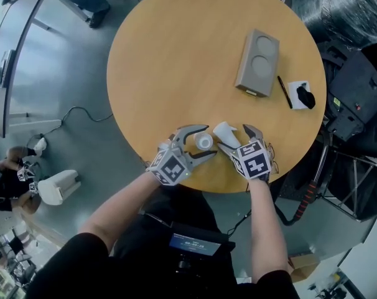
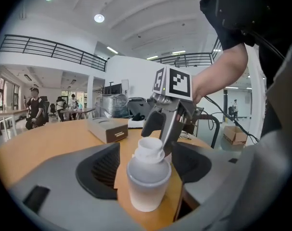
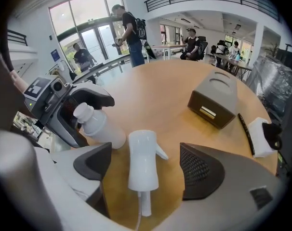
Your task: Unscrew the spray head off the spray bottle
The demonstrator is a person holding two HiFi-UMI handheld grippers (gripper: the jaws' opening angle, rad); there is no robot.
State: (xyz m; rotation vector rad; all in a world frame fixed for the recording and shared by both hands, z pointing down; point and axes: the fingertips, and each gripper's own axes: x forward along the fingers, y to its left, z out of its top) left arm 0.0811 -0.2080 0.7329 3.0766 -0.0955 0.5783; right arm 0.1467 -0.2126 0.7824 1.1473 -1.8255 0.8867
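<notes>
A: Well, where is the bottle (image 2: 147, 174)?
B: Upright on the table (image 1: 176, 61), close to its near edge, between the jaws of the left gripper (image 1: 207, 142). Those jaws stand wide and released, with a gap between each pad and the bottle.
A: How does it look?
B: White, short and round, with sloping shoulders and a narrow, bare neck. The mouth is open, and from above it shows as a ring.
A: And the head (image 3: 142, 165)?
B: Off the bottle. It lies on its side on the wood just right of the bottle, between the jaws of the right gripper (image 1: 237, 137). Those jaws are spread too, and neither pad touches it.
A: Describe it.
B: White as well, a smooth tall cap with a small pointed lever jutting from one side. A short stem and a thin tube stick out of its lower end, toward the right gripper's camera.
A: Do bottle and head touch?
B: They sit just beside each other. Whether they touch, I cannot tell.
A: Anything farther off?
B: A grey box (image 1: 257, 62) lies well beyond them, and a black pen (image 1: 284, 92) just right of it.
</notes>
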